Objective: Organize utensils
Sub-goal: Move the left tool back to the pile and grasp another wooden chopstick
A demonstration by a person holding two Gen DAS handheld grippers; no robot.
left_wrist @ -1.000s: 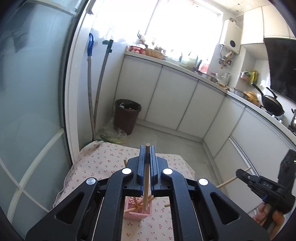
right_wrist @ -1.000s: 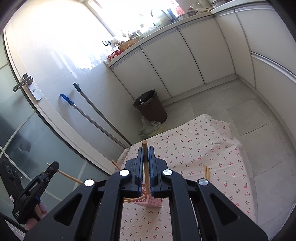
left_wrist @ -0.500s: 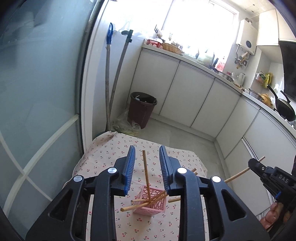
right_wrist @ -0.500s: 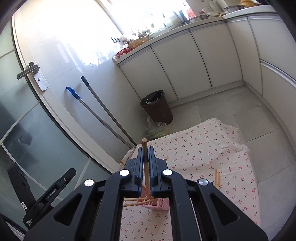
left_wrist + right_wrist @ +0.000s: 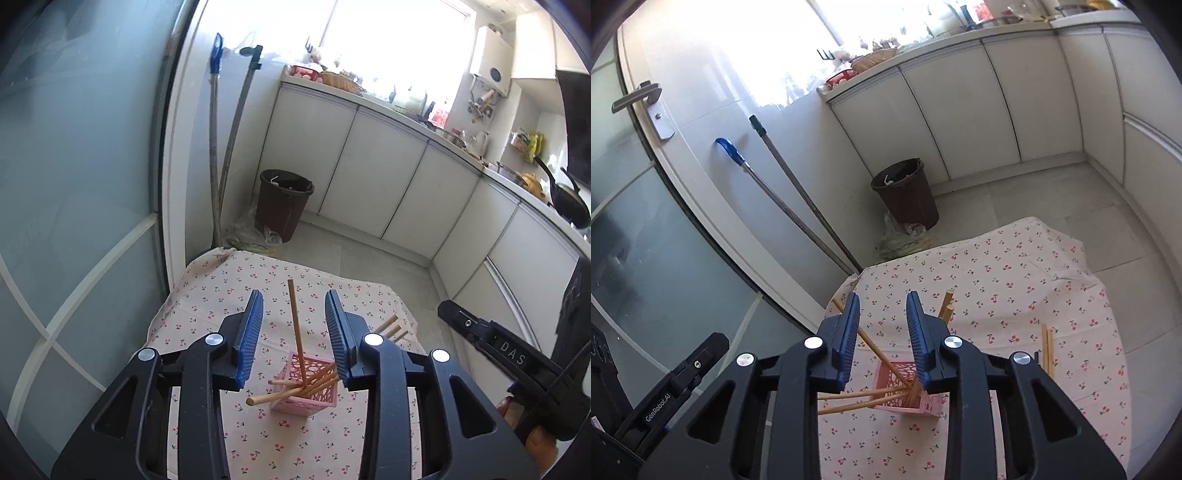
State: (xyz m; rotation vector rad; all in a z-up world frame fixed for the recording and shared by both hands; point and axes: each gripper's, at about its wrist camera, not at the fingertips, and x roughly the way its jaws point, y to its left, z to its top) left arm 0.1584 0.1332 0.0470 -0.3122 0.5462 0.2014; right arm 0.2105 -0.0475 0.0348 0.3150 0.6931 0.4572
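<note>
left wrist view: both claws hang released above a pink basket (image 5: 304, 391) of wooden chopsticks (image 5: 295, 328).
a brown bin (image 5: 282, 203) and two mop handles (image 5: 221, 155) stand beyond the cherry-print tablecloth (image 5: 221, 288). the left gripper (image 5: 294, 332) spreads wide, its right finger covering part of the basket; the right gripper (image 5: 881, 336) gapes too, hiding the basket's (image 5: 905, 391) far rim. sticks lean out at mixed angles, and two more chopsticks (image 5: 1046, 349) lie flat on the cloth just beside it.

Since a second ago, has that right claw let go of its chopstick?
Yes. The right claw was clamped on a chopstick; now its jaws stand apart above the pink basket, where several chopsticks lean.
</note>
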